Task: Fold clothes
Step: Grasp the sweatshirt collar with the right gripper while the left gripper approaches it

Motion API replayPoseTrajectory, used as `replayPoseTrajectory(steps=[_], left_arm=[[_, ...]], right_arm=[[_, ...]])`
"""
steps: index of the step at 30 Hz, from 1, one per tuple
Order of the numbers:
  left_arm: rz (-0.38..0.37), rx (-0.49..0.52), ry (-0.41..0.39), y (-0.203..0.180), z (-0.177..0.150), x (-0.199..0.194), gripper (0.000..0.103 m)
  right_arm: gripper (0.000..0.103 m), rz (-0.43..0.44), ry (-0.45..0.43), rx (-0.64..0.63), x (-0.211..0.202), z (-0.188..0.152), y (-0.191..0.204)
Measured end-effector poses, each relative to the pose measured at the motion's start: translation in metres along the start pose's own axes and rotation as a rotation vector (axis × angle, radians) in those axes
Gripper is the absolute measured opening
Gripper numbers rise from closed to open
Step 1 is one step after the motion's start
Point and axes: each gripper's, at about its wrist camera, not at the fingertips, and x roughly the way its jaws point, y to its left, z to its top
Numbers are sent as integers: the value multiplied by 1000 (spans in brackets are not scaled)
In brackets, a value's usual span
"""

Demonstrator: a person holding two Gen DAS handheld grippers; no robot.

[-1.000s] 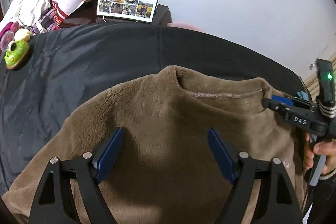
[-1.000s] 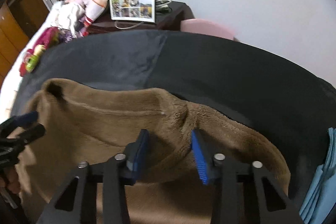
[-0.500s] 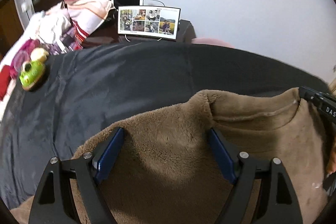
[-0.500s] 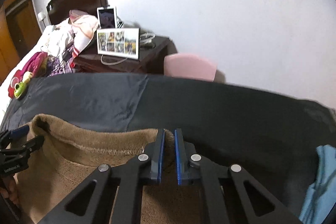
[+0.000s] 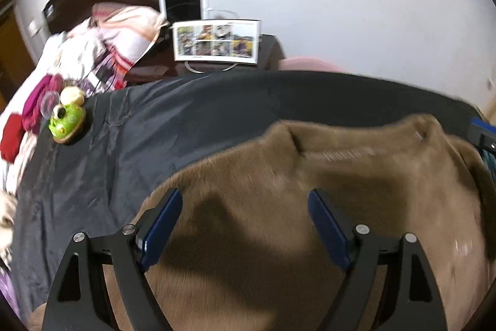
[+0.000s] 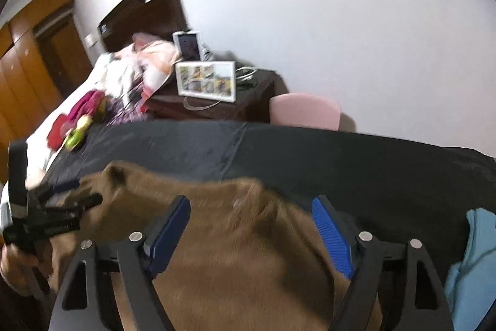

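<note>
A brown fleece garment (image 5: 248, 176) lies spread on a black sheet (image 5: 186, 129), its neck opening towards the far side. My left gripper (image 5: 244, 197) hovers open over the garment's left part, nothing pressed between its blue pads. In the right wrist view the same garment (image 6: 241, 253) lies under my right gripper (image 6: 251, 202). Its jaws are opening and stand wide, with fleece beneath them but not pinched. The left gripper (image 6: 83, 193) shows at the left edge of that view, held by a hand, near the garment's shoulder.
A green toy (image 5: 66, 121) sits on the sheet's far left corner. A light blue cloth (image 6: 474, 253) lies at the right edge. Behind the sheet stand a dark nightstand with a photo frame (image 5: 217, 41), a pink chair (image 6: 305, 110) and a bed piled with clothes (image 5: 93, 51).
My right gripper was closing, then shut on the garment's top edge; now its jaws stand wide and the fleece is let go. Both views have tilted up a little. The left gripper stays open.
</note>
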Motion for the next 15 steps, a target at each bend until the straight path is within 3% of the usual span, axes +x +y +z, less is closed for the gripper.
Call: replayPoseTrajectory(steps=[4,6,8,11,15], left_arm=[[-9,122,41,-18,-28,-11,87],[29,135,39,-21,-34,-3,88],[58,126,30,-21,-35,5,91],[46,55,27,-5,-24,16,93],[39,12,-3,10,-17,24,99]], right_arm=[[83,39,154,-28,5,-29,13],[83,-23,194,-82,17,-41,23],[83,-78,183,-85,30,-42,22],[87,-158,160,-84,50,-43,19],[89,-199,95,-56,64,-32,12]])
